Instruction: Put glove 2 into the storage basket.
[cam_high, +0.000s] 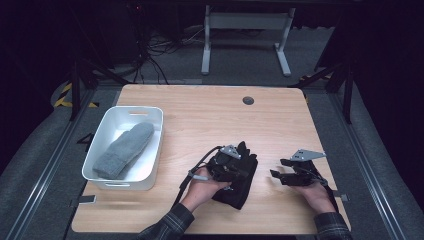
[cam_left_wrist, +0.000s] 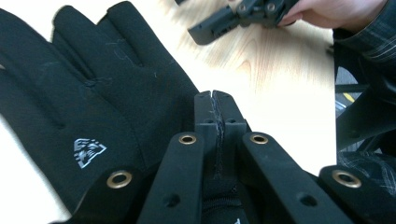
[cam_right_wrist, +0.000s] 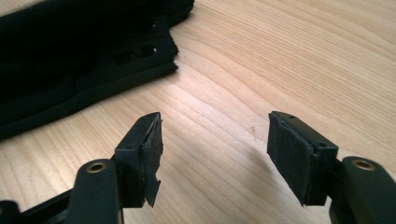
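Wooden table (cam_high: 210, 115): left gripper (cam_left_wrist: 215, 100) closed, seemingly pinching black glove (cam_left_wrist: 93, 102); right gripper (cam_right_wrist: 215, 149) spread apart, empty.

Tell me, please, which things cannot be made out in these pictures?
- High view: the left gripper and hand cover part of the black glove.
- Left gripper view: whether the shut jaws pinch any glove fabric is unclear.
- High view: the grey mitten's near end lies behind the white bin's wall.

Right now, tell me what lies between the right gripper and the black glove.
Nothing but bare wooden table. The high view shows a clear strip between the right gripper and the black glove; the right gripper view shows the same wood ahead of its open jaws.
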